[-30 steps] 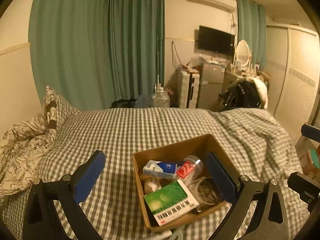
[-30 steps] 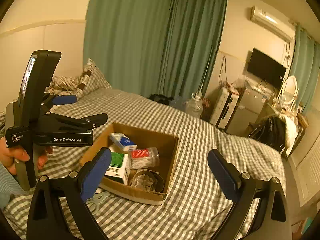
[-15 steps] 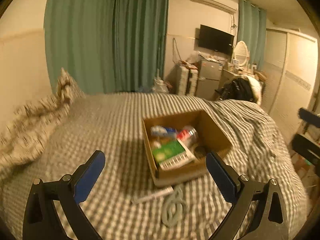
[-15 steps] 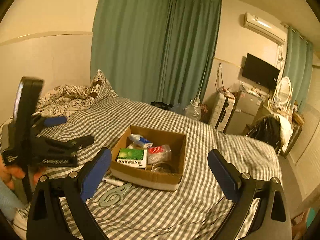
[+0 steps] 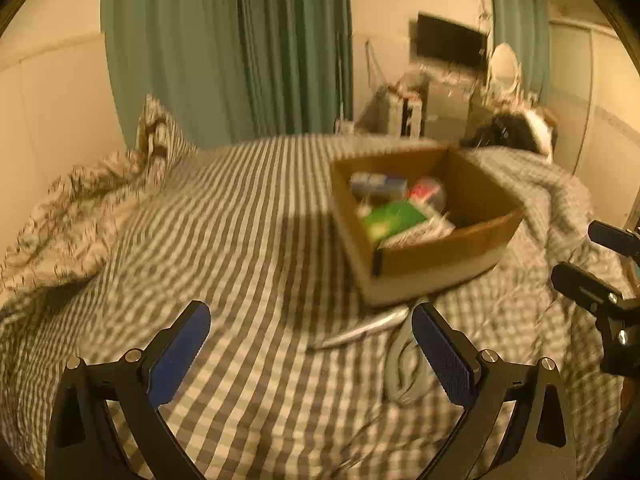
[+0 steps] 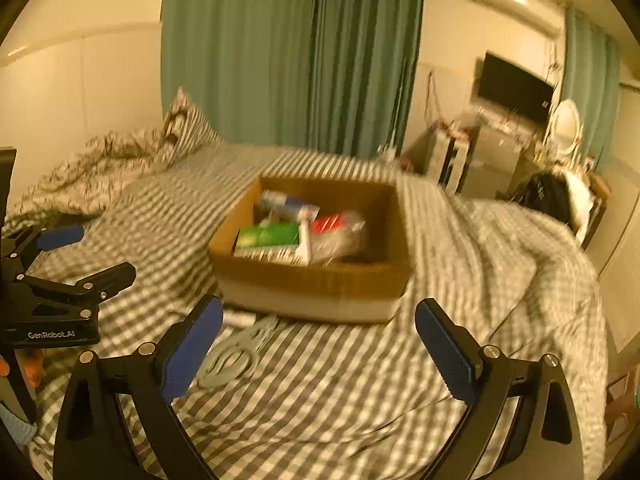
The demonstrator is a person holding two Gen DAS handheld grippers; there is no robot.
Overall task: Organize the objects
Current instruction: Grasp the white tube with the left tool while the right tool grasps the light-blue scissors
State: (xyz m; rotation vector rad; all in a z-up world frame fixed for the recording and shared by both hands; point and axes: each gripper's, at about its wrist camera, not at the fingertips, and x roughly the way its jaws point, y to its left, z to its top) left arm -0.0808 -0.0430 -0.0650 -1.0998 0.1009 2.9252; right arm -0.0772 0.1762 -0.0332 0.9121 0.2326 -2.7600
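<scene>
Two grippers hang above the grey-and-white checked bed cover [image 6: 340,380], both with jaws spread wide and nothing between them. The left gripper [image 5: 310,344] shows its blue-padded fingers [image 5: 178,354] over bare check cloth. Just ahead of it at about 1 o'clock lie a slim white pen-like stick [image 5: 360,330] and a pair of pale grey-handled scissors [image 5: 404,364], both blurred; the scissors sit partly behind the right-hand pad.

The right gripper [image 6: 318,344] is likewise held apart and empty. In its view the scissors [image 6: 236,354] lie at about 10 o'clock, just beside its left pad, with the white stick [image 6: 240,317] beyond them, close against the box.

Past those, at 12 o'clock in the right wrist view and 1 o'clock in the left, stands an open brown cardboard box [image 6: 316,280] on the bed. Inside it lie a green-and-white carton [image 6: 272,238], a blue-and-white carton [image 6: 290,206] and a clear jar with a red label [image 6: 340,230].

At 10 o'clock a rumpled patterned quilt [image 6: 92,164] and checked pillow [image 6: 186,128] lie against the wall, with green curtains [image 6: 292,52] behind the bed.
</scene>
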